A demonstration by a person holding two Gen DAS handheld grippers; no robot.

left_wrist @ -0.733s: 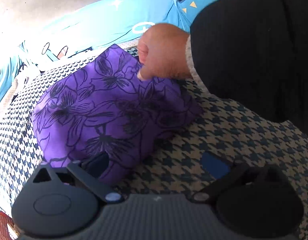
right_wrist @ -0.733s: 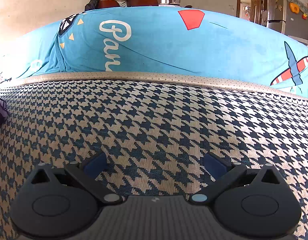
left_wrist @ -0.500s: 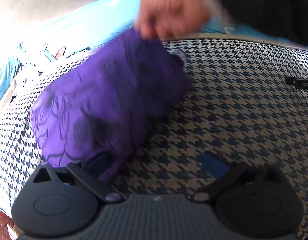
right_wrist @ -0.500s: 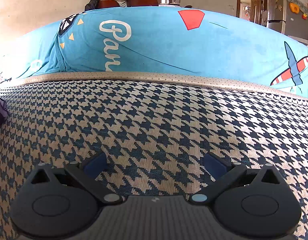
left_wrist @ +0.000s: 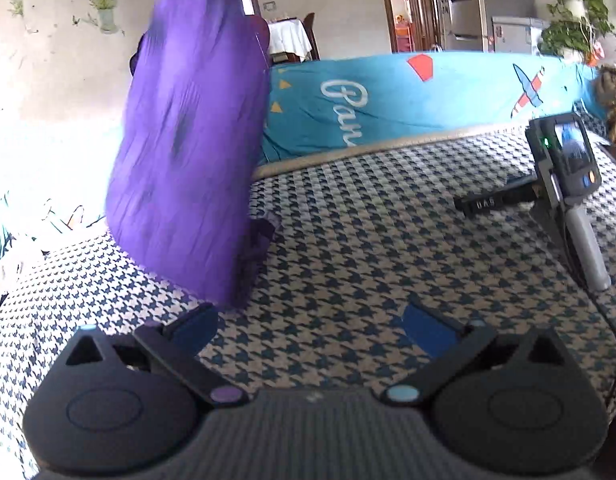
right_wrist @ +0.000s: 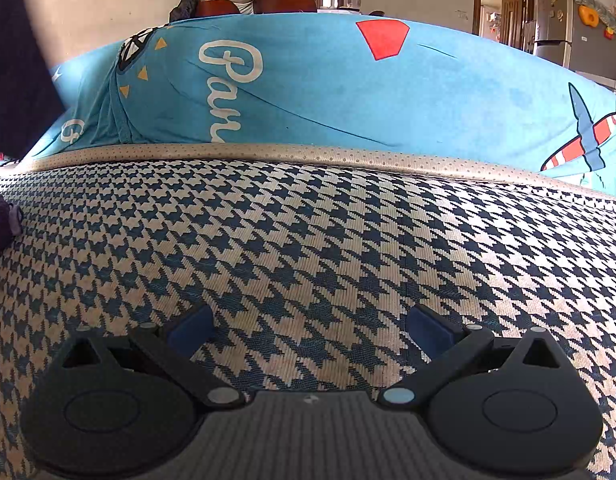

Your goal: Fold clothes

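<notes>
1 purple garment [left_wrist: 187, 152], 2 tongs [left_wrist: 312, 326] [right_wrist: 310, 328], both wide apart.

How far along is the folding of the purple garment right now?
Done: no fold shows. In hand: the purple garment hangs lifted above the houndstooth cover, blurred, its lower end near or on the cover; what lifts it is out of frame. Neither the left gripper nor the right gripper holds it; both stand open over bare cover. Left: spreading it flat and every fold.

Houndstooth cushion [left_wrist: 348, 240], purple garment's [left_wrist: 187, 140] lower end touching it, handheld gripper device [left_wrist: 568, 172] lying at right.
</notes>
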